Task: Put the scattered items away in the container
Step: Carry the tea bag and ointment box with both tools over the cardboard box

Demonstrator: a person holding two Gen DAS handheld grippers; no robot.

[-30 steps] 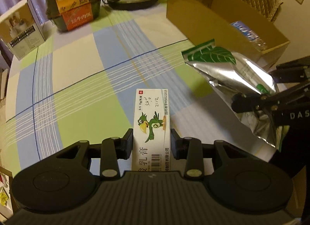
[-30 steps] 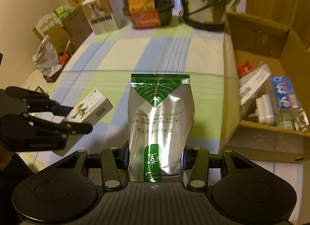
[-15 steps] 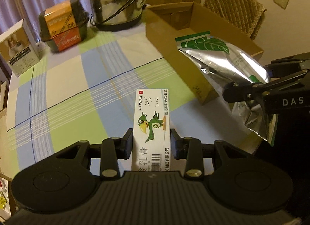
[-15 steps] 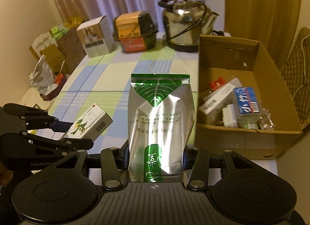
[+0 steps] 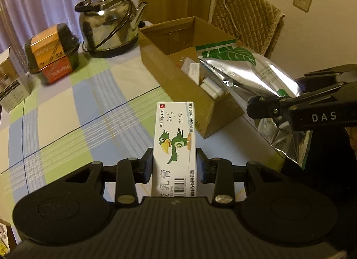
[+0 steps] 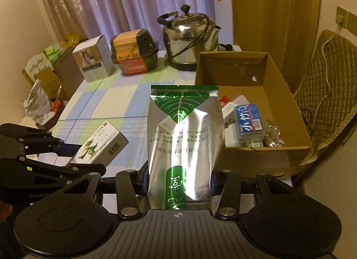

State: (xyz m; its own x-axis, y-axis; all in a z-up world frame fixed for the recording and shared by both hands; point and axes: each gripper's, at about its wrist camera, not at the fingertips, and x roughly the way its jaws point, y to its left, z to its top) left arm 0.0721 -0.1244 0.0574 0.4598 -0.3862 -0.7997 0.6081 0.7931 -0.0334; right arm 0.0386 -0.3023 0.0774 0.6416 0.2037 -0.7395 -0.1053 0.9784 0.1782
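My left gripper (image 5: 174,165) is shut on a white ointment box (image 5: 175,138) printed with a green bird, held above the checked tablecloth. My right gripper (image 6: 179,179) is shut on a silver foil pouch (image 6: 185,129) with a green leaf top, held upright. The open cardboard box (image 6: 263,156) sits at the table's right edge, holding a blue packet (image 6: 250,120) and several white items. In the left wrist view the pouch (image 5: 250,73) hangs over the near end of the cardboard box (image 5: 178,73). In the right wrist view the ointment box (image 6: 100,145) hangs left of the pouch.
A steel kettle (image 6: 189,38) stands behind the cardboard box. An orange and black container (image 6: 135,51) and a white carton (image 6: 93,60) sit at the table's far side. A padded chair (image 6: 328,85) stands right of the table. Bags and cartons (image 6: 44,94) crowd the floor at left.
Both grippers have risen and drawn back from the table, each keeping its item. The cardboard box's inside has come into fuller view, and the pouch now hangs above its near end.
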